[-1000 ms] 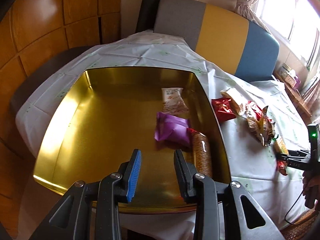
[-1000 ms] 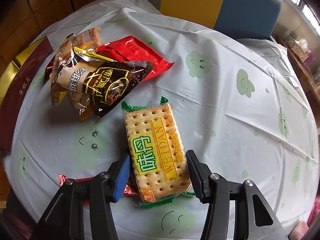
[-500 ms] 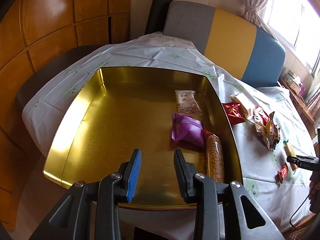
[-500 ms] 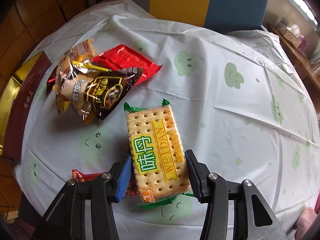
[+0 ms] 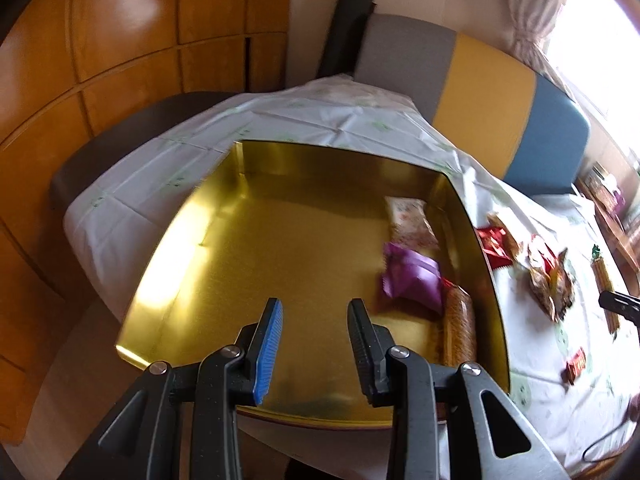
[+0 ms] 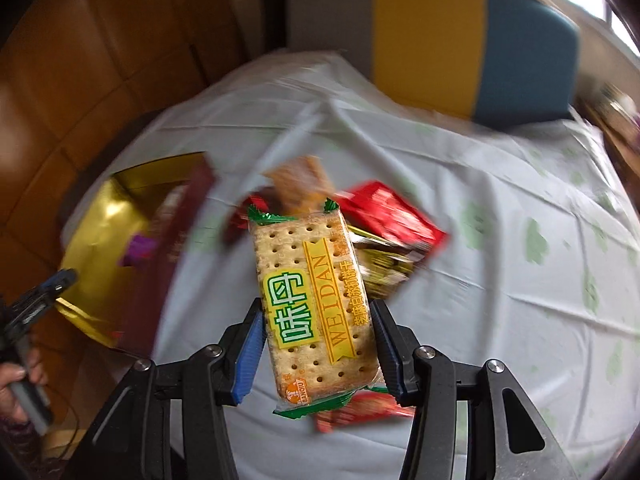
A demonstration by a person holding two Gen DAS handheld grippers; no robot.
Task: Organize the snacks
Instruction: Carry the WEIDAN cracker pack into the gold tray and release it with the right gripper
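Observation:
My right gripper (image 6: 318, 322) is shut on a yellow-and-green cracker pack (image 6: 314, 300) and holds it up above the table. Under it lie a red packet (image 6: 394, 220) and several other snack packets (image 6: 380, 268). The gold tin tray (image 5: 280, 264) stands on the table's left part and also shows in the right wrist view (image 6: 96, 232). In it lie a purple packet (image 5: 412, 280), a white packet (image 5: 410, 218) and a biscuit tube (image 5: 460, 328). My left gripper (image 5: 314, 322) is open and empty over the tray's near edge.
A white tablecloth with green prints (image 6: 520, 280) covers the table. A striped grey, yellow and blue chair (image 5: 480, 80) stands at the far side. Wooden wall panels (image 5: 120, 60) are on the left. A small red packet (image 5: 576, 362) lies near the table's right edge.
My right gripper has lifted the cracker pack off the table and swung left toward the tray. My left gripper has pulled back a little from the tray, still open.

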